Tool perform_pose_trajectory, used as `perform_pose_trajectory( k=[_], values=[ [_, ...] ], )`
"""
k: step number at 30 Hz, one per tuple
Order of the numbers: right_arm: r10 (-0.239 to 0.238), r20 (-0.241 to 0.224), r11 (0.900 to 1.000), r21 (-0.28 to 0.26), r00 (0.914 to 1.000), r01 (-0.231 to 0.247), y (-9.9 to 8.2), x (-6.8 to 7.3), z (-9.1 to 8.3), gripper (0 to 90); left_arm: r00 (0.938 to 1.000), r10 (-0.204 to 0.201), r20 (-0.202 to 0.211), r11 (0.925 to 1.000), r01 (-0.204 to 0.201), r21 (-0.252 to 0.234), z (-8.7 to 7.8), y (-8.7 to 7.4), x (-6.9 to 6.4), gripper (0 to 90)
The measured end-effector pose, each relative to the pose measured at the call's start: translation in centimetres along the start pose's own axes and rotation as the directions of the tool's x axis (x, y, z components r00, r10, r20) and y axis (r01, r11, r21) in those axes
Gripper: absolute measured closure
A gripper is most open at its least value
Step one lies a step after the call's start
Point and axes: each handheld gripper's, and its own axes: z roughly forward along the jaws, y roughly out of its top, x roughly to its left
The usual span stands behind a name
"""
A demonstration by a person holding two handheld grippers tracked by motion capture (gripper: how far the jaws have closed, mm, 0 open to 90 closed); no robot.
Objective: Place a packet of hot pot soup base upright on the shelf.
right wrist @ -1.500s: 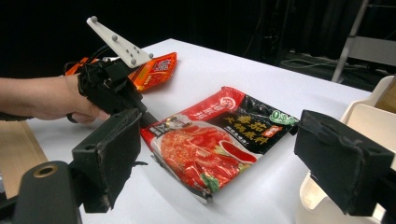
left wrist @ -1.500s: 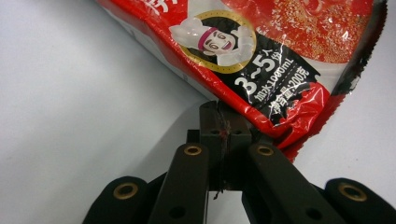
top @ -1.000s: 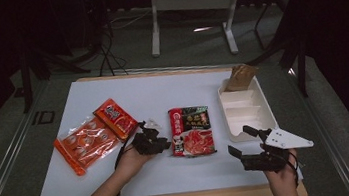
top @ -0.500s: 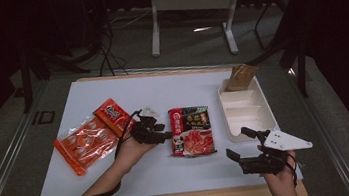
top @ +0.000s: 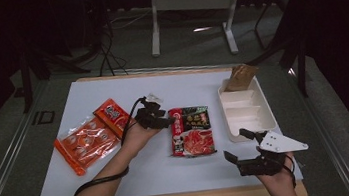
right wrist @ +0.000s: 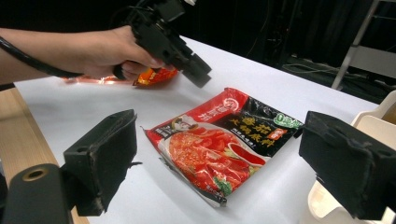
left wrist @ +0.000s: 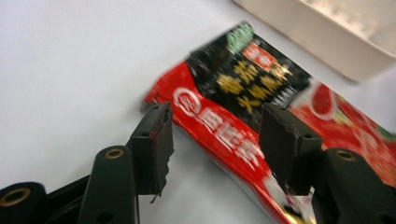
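One red-and-black sauce packet (top: pixel 193 137) lies flat at the centre of the white surface (top: pixel 181 84), its upper edge just under the left tongs (top: pixel 167 120). Their jaws have just been opening and stand apart above the packet's edge, gripping nothing. Left of centre lie two orange snack packets: a larger one (top: pixel 86 143) and a smaller one (top: pixel 111 114) overlapping its upper corner, both behind the left hand (top: pixel 139 132). At the right of the frame sits one white compartment tray (top: pixel 245 111), with one brown pouch (top: pixel 240 77) propped at its far end. The right tongs (top: pixel 236 146) hover at lower right, jaws wide and empty, between packet and tray.
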Motion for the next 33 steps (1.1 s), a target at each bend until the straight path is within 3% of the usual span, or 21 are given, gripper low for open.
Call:
perform_pose_trajectory(
  k=[5,8,20,23,27,30,33],
  values=[
    [0.003,0.000,1.0000,0.004,1.0000,-0.003,-0.1,-0.1,0.0,12.8,0.9998,-0.014,-0.012,0.9999,0.015,0.009,1.3,0.3,0.6,44.8],
    [-0.002,-0.002,1.0000,0.005,1.0000,0.002,-0.1,0.0,0.0,12.8,0.9997,-0.002,-0.023,0.9999,0.002,0.010,1.9,0.6,0.9,44.7],
    [-0.014,-0.012,0.9997,0.019,0.9998,0.015,-0.1,0.2,0.2,12.9,0.9966,-0.063,-0.054,0.9980,0.063,0.004,4.5,0.6,3.1,42.0],
    [-0.012,-0.007,0.9992,0.038,0.9999,0.012,-0.3,0.1,0.4,13.0,0.9967,-0.036,-0.074,0.9989,0.038,0.028,5.1,0.7,2.6,41.9],
    [-0.006,-0.012,0.9991,0.043,0.9999,0.007,-0.3,0.1,0.5,13.0,0.9976,-0.048,-0.050,0.9977,0.050,0.045,5.9,0.6,2.7,41.8],
    [-0.009,-0.012,0.9992,0.040,0.9999,0.010,-0.3,0.2,0.4,13.0,0.9990,-0.037,-0.025,0.9945,0.039,0.098,6.7,0.2,2.3,40.6],
    [-0.006,-0.012,0.9991,0.041,0.9999,0.007,-0.3,0.1,0.5,13.1,0.9984,-0.056,-0.012,0.9944,0.057,0.089,6.7,0.1,2.1,45.7]
  ],
)
